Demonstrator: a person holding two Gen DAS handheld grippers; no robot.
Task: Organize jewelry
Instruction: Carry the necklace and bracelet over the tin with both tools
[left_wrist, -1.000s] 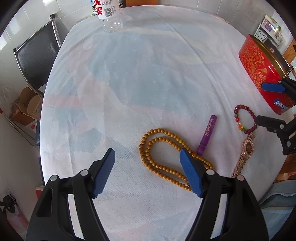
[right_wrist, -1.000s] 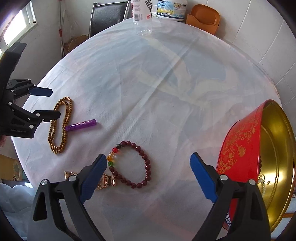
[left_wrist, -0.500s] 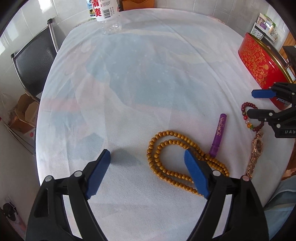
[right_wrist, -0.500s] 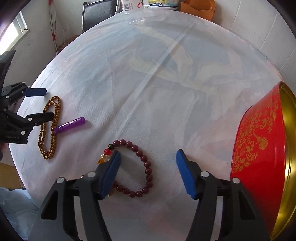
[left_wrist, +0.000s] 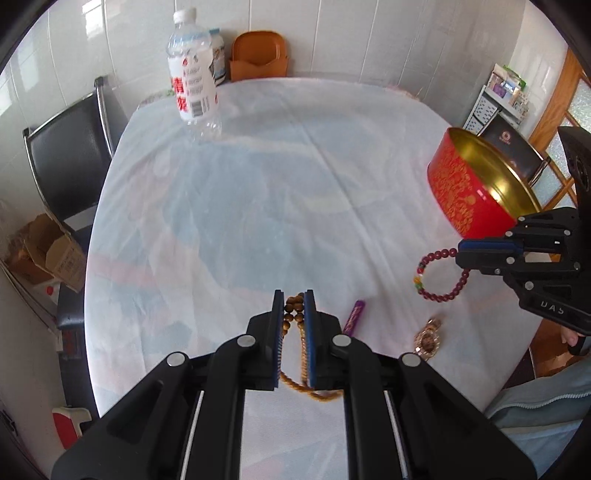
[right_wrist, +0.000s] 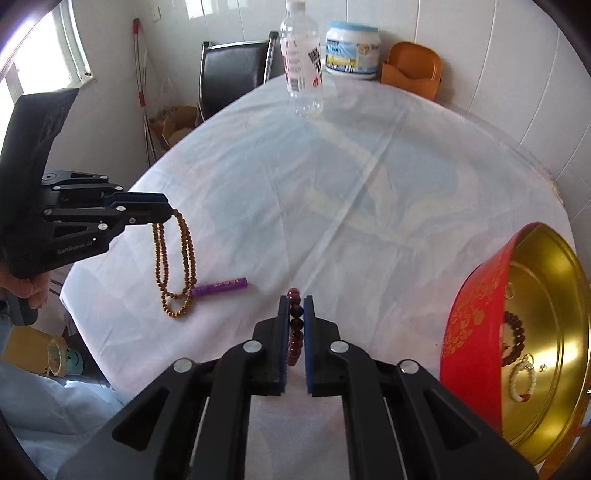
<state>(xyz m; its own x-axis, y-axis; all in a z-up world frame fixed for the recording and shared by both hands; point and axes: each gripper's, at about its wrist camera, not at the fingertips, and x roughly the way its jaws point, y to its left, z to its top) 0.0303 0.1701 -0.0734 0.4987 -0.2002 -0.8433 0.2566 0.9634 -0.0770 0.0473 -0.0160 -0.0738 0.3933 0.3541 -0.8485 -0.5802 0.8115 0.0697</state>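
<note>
Above the table (left_wrist: 258, 192), we hold both strands pinched.
Left gripper (left_wrist: 293, 306) clamps the brown necklace (right_wrist: 177, 258); right gripper (right_wrist: 296, 306) clamps the maroon bracelet (left_wrist: 441, 275). Only the right view shows jewelry inside the red tin (right_wrist: 476, 332) at 3 o'clock.

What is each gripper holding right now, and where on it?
Left gripper pinches the brown bead necklace at the top of its loops; the rest hangs. Right gripper pinches the dark red bead bracelet on one side of its ring.

A tin (right_wrist: 480, 325) sits at the table's (right_wrist: 332, 177) right edge, with bracelets (right_wrist: 519, 369) inside it. A tube (right_wrist: 221, 286) and a watch (left_wrist: 426, 338) lie near the front edge. A bottle (right_wrist: 301, 59), jar (right_wrist: 352, 50) and holder (right_wrist: 412, 75) stand at the far side.
</note>
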